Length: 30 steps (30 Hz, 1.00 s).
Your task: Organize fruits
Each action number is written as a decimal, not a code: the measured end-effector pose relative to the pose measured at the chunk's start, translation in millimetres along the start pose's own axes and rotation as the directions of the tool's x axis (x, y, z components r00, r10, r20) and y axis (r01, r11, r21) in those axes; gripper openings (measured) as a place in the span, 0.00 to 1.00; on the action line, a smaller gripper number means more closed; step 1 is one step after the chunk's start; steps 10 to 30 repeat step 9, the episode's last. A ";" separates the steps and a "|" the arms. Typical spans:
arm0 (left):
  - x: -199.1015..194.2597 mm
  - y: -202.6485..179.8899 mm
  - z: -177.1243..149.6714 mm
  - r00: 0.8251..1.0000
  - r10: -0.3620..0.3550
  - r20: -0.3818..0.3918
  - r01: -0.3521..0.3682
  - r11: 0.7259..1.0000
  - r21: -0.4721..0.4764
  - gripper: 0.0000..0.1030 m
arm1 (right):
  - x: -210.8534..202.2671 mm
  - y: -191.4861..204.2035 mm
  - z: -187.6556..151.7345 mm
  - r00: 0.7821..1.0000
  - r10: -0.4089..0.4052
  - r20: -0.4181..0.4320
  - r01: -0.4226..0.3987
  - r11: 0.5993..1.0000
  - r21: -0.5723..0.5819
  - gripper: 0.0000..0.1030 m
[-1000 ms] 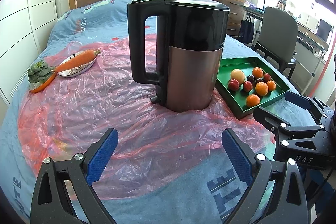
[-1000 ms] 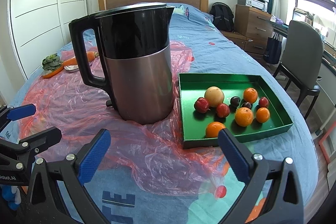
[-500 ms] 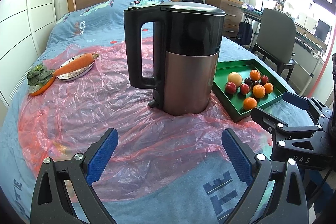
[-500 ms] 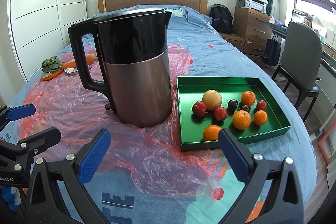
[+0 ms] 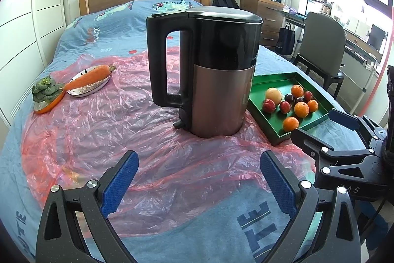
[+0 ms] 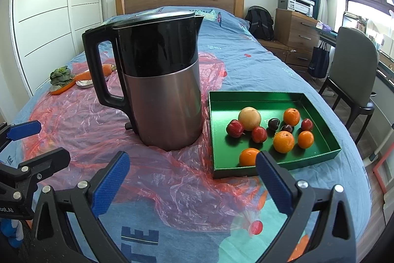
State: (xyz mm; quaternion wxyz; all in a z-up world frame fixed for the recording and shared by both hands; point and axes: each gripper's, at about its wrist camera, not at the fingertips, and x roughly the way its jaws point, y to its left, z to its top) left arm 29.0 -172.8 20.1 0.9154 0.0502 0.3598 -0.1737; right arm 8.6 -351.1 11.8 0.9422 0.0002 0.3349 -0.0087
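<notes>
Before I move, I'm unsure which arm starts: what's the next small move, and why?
Probably ease the right gripper forward and right toward the nearest orange in the tray. Its jaws are open and empty, and that orange lies by the tray's near rim, while the kettle stands left of the tray.

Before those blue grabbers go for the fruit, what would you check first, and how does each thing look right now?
1. Right gripper open and empty: ok.
2. Left gripper open and empty: ok.
3. Fruits all inside the green tray: ok.
4. Nearest orange free to reach from the tray's front edge: ok.
5. Kettle upright, beside the tray, clear of the fruit: ok.
6. Where the fruit should go: cannot tell.
</notes>
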 end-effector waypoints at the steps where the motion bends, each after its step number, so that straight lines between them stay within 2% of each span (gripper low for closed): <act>1: -1.4 0.3 0.4 1.000 0.001 0.003 -0.001 1.000 0.000 0.94 | -0.5 1.1 0.2 1.000 0.000 0.000 0.000 1.000 -0.001 1.00; 9: -13.2 4.6 3.2 1.000 0.007 0.017 -0.007 1.000 -0.008 0.94 | -9.5 3.7 2.6 1.000 -0.006 0.010 0.006 1.000 0.003 1.00; 30: -13.2 4.6 3.2 1.000 0.007 0.017 -0.007 1.000 -0.008 0.94 | -9.5 3.7 2.6 1.000 -0.006 0.010 0.006 1.000 0.003 1.00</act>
